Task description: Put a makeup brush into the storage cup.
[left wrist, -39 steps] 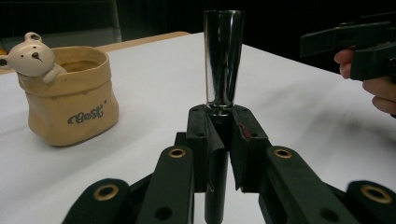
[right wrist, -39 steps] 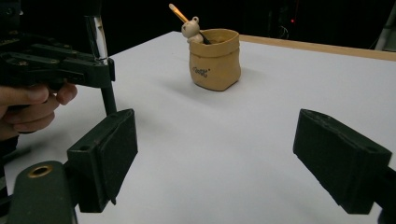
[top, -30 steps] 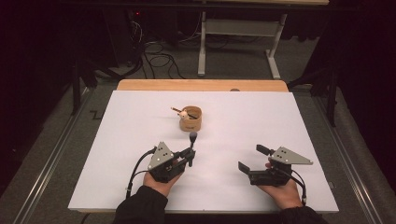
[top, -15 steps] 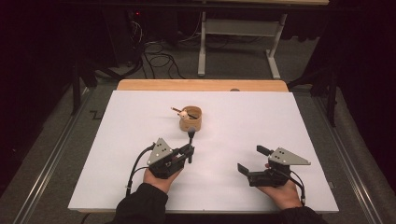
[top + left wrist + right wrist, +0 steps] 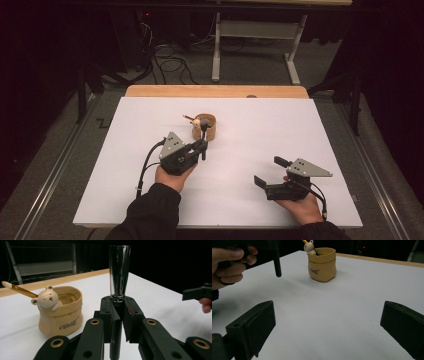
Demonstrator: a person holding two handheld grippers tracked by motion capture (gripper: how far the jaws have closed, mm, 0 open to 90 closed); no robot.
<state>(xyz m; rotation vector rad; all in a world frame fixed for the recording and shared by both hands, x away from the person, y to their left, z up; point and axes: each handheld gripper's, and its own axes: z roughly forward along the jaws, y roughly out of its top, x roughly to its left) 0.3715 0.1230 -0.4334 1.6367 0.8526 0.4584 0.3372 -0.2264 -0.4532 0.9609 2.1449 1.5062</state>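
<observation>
Pen is pinched upright by left gripper, just short of bear pot; insertion remains; right gripper is spread, idle.

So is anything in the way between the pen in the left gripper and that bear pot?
Nothing visible. The left gripper holds the pen upright just short of the bear pot; only bare white table lies between them. A pencil already leans inside the pot.

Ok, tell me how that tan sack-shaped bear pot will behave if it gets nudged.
The tan sack-shaped bear pot looks like moulded ceramic, so probably stiff and chippable. Its squat body and broad base suggest it would slide on the smooth white table rather than tip. The yellow stick leaning inside would likely rattle or shift.
</observation>
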